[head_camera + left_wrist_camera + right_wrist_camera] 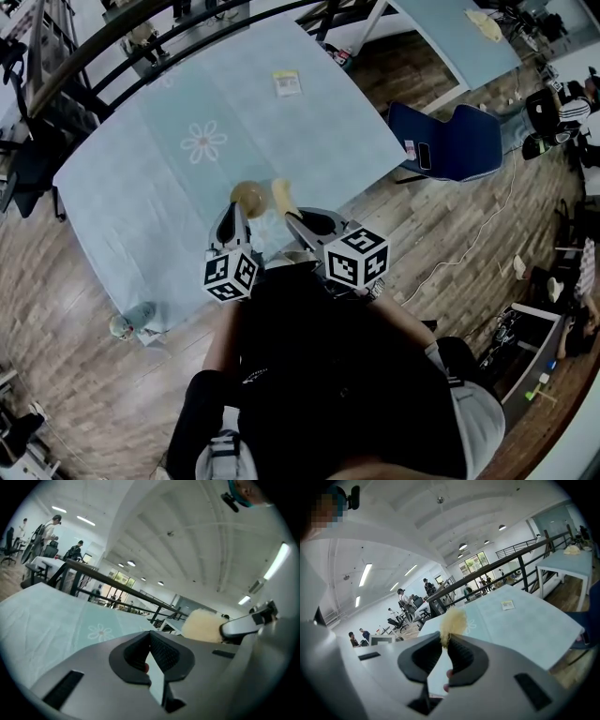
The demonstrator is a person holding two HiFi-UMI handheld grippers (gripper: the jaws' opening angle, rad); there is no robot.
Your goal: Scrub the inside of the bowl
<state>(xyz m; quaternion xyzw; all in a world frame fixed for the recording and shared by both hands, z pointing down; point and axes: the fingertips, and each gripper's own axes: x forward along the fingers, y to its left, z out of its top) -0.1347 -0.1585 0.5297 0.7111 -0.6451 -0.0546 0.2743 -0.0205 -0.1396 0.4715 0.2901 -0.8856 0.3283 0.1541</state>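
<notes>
In the head view, the bowl (247, 195) is sitting on the table (141, 178) just beyond the left gripper (234, 212); its inside is too small to read. The right gripper (294, 217) is holding a scrubber (281, 194) just right of the bowl. In the left gripper view, the jaws are pressing together and the bowl is out of sight. In the right gripper view, the jaws are pinching the scrubber.

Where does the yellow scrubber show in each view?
Head view: yellow scrubber, just above centre.
Left gripper view: right of centre.
Right gripper view: centre, pinched between the jaws.
Shared landmark: the tablecloth's flower print.
</notes>
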